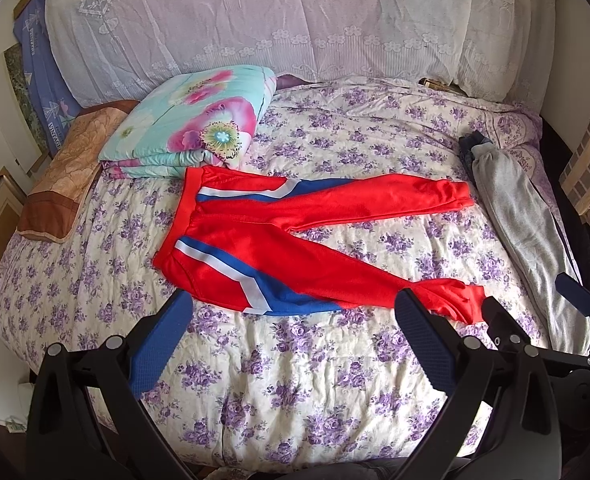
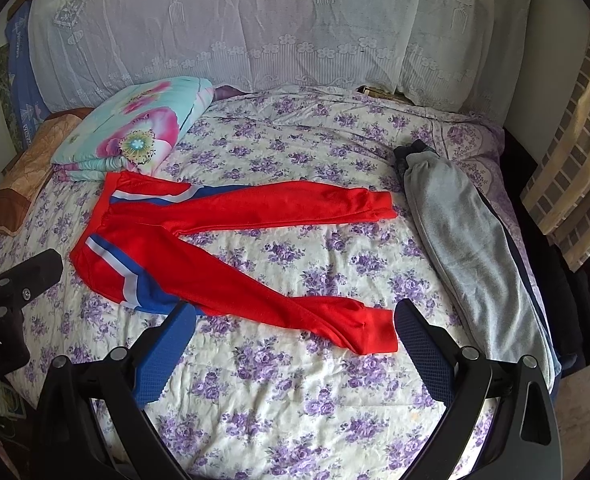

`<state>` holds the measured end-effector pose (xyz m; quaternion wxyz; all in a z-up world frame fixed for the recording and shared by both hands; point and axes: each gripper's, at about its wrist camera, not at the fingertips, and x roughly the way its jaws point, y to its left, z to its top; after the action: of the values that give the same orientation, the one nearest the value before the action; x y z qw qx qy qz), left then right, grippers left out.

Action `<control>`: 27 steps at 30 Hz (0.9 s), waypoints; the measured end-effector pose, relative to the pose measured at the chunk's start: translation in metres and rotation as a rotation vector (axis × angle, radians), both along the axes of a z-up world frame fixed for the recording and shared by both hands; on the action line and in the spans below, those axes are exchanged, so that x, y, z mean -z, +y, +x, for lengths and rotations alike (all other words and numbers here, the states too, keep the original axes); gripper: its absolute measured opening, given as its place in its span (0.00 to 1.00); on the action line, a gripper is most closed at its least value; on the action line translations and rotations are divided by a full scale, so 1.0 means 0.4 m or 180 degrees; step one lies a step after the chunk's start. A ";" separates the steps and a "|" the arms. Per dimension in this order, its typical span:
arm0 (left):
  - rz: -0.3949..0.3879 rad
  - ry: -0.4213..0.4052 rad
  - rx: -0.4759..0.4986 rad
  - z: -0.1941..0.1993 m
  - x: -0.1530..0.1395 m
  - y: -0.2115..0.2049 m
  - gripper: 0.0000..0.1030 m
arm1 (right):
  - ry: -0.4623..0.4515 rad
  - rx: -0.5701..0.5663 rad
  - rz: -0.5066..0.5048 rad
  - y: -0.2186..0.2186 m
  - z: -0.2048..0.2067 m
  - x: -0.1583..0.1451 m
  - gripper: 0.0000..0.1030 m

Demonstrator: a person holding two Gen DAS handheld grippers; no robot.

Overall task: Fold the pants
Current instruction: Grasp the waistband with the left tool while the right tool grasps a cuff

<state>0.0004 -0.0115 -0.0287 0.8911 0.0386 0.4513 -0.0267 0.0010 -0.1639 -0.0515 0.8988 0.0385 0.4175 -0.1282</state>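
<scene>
Folded floral quilt (image 2: pixel 135 128), puffy, far left. Red pants (image 2: pixel 223 248) w/ blue-white stripes lie flat, legs splayed in a V on the purple-flowered bedspread (image 2: pixel 295 400). Grey fleece pants (image 2: pixel 471 248) at right. Left gripper (image 1: pixel 295 320) & right gripper (image 2: pixel 295 324) both spread wide, textured blue pads (image 2: pixel 163 360), holding nothing.

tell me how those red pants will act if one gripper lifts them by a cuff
The red pants lie flat and thin with soft creases on the bedspread, so they will probably hang limp from the cuff. They look light, likely an easy lift. The fabric has a slight sheen, so it may slip in a shallow pinch.
</scene>
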 end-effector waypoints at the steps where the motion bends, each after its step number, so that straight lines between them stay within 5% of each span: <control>1: -0.0003 0.0013 -0.0002 0.000 0.004 -0.001 0.95 | 0.0015 -0.0005 0.0006 0.000 0.003 0.005 0.97; 8: -0.0283 0.0682 -0.0295 0.075 0.177 0.094 0.95 | 0.0228 -0.0167 0.0123 0.001 0.050 0.102 0.97; 17: -0.0408 0.1333 -0.1274 0.282 0.476 0.427 0.95 | 0.0725 -0.0297 0.0289 0.003 0.119 0.256 0.97; 25: -0.0807 0.1624 -0.1433 0.441 0.617 0.518 0.95 | 0.0839 -0.0235 0.0277 -0.033 0.158 0.285 0.97; 27: -0.0927 0.1688 -0.1440 0.463 0.642 0.521 0.85 | 0.0877 -0.0177 0.0270 -0.052 0.158 0.297 0.97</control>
<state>0.1855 0.1970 -0.2855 0.7229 -0.1973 0.6549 0.0979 0.0644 -0.1846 -0.1701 0.8337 0.0469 0.5428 -0.0896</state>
